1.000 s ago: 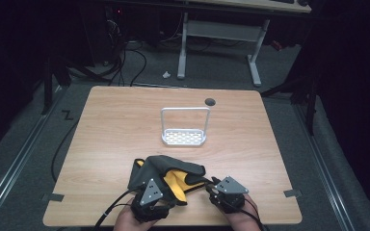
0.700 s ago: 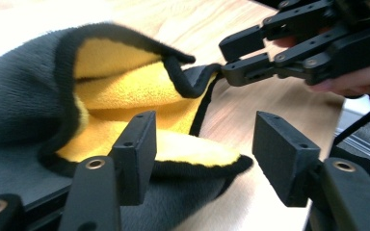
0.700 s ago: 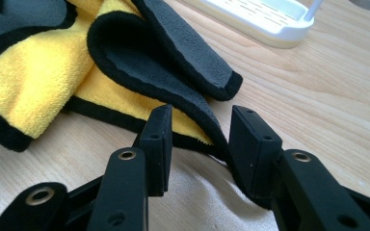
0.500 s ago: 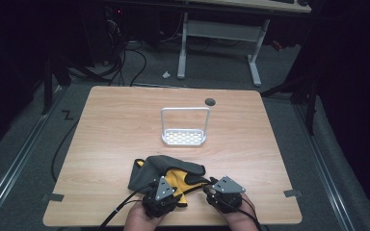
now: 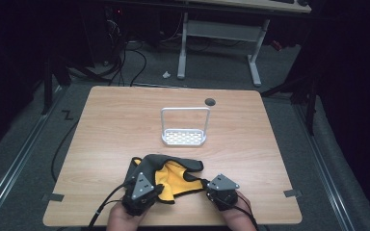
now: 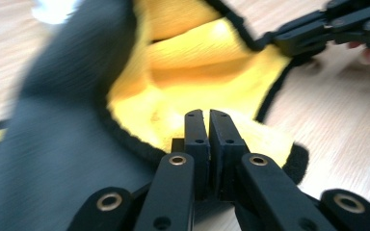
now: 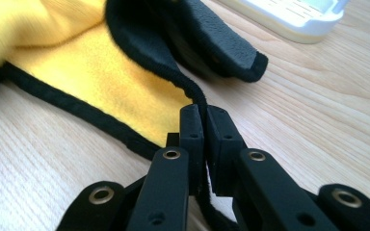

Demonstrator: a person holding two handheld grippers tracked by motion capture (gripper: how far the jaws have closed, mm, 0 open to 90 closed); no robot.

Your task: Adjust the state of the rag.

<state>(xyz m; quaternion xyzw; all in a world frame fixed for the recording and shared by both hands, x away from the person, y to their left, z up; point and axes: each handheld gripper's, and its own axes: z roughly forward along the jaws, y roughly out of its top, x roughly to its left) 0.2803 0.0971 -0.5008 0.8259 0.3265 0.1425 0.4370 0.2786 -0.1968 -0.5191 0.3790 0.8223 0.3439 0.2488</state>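
Cloth: the grey and yellow cloth lay crumpled at the near edge of the table, between my two hands, yellow face up in the middle, grey folded over at the left and far side.

Left gripper: jaws were together, pinching the black-trimmed near edge of the cloth; in the left gripper view the yellow pile sat right at the tips.

Right gripper: jaws were together on the black hem at the cloth's right corner, the trim running straight into the pinch.

Change: over the last second my left gripper had moved nearer to me and a little to the right, toward the table's near edge. The cloth's left part had drawn in with it. My right gripper had barely shifted.

Rack: the white rack stood well apart from the cloth, toward the middle of the table, unmoved.

Reading: I judged both holds secure, since the cloth followed the left pull and did not slip. With two points of the hem held, I judged the cloth ready to be lifted and spread or folded.

Risk: the grey flap was bunched over the yellow; pulling the corners apart unevenly could twist it and not open it.
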